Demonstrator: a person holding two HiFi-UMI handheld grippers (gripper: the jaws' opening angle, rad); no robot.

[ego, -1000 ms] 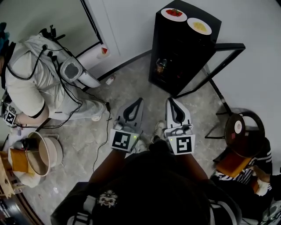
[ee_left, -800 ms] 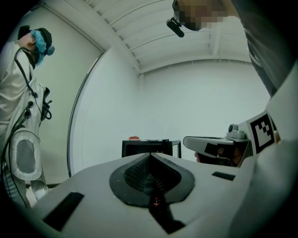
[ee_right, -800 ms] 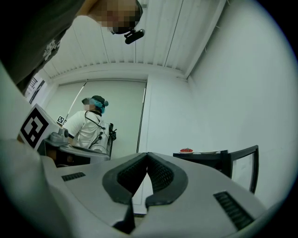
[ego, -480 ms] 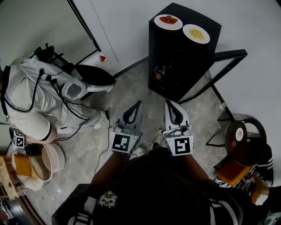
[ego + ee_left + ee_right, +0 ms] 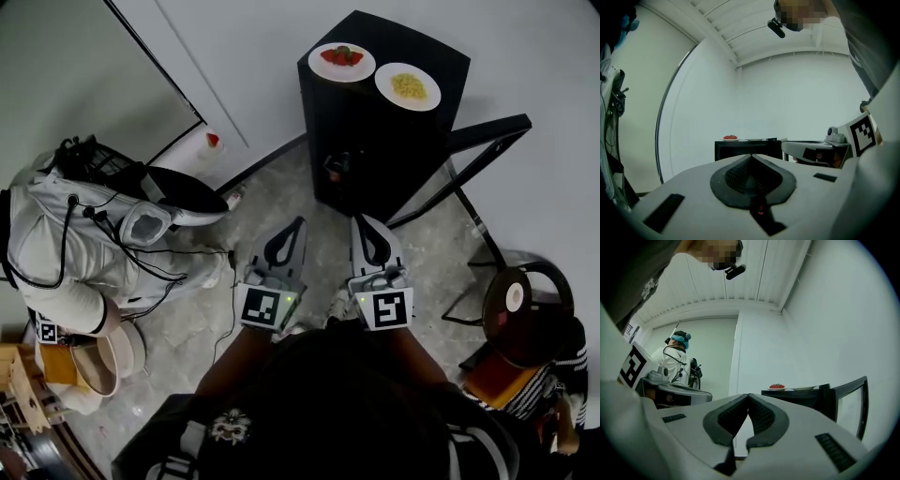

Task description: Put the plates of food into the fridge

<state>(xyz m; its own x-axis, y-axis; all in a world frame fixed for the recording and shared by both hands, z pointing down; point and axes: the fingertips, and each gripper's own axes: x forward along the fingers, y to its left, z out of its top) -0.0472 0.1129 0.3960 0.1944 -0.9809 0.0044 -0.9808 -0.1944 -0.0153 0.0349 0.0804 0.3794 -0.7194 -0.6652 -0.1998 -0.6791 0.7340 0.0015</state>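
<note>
A small black fridge stands against the white wall, its glass door swung open to the right. On its top sit a white plate of red food and a white plate of yellow food. The red plate also shows in the left gripper view, and the red plate in the right gripper view. My left gripper and right gripper are held side by side over the floor, short of the fridge, both shut and empty.
A person in white with cables crouches at the left. A round stool and another seated person are at the right. A red-capped white bottle stands by the wall, and bowls lie at lower left.
The head view has shifted, so the fridge and plates sit more to the left and lower in it. The person in white has moved. Both grippers stay shut, side by side.
</note>
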